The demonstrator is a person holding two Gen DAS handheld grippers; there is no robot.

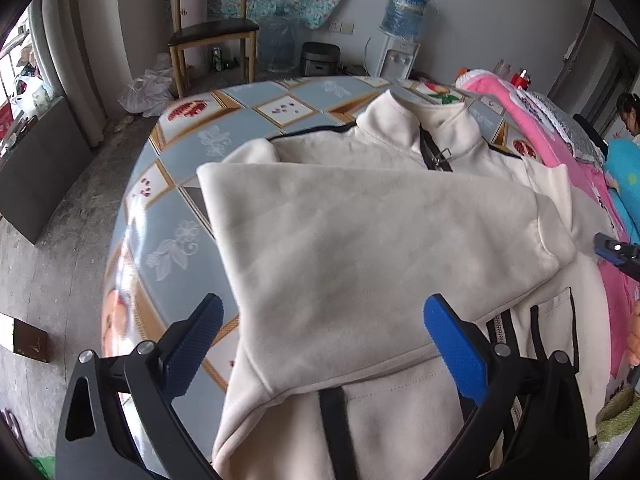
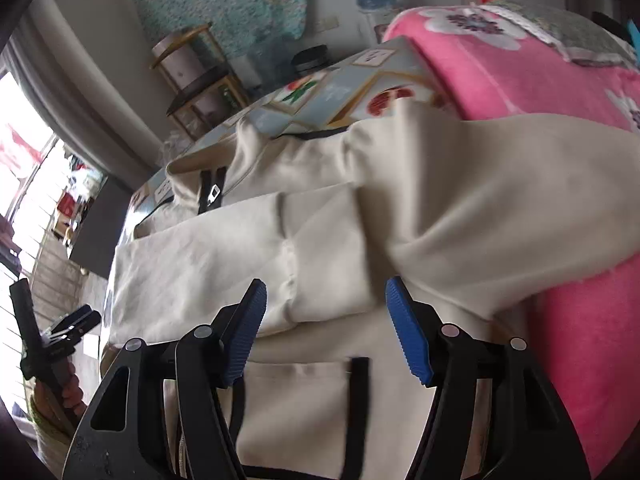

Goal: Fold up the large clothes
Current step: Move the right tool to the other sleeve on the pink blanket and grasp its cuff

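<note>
Lying collar away, the jacket [image 1: 360, 240] runs lengthwise beneath both gaping, empty claws [image 1: 320, 344] [image 2: 326, 328].

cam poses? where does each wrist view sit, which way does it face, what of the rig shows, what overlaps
Left wrist: on the left gripper, angled down over the cream jacket on the patterned tablecloth, facing the chair and water dispenser; its two blue pads stand open, and the right gripper's tip pokes in at the right edge.
Right wrist: on the right gripper, low over the jacket's cuff beside the pink blanket; pads open, left gripper at far left.
Shared: jacket, tablecloth, blanket, chair.
</note>
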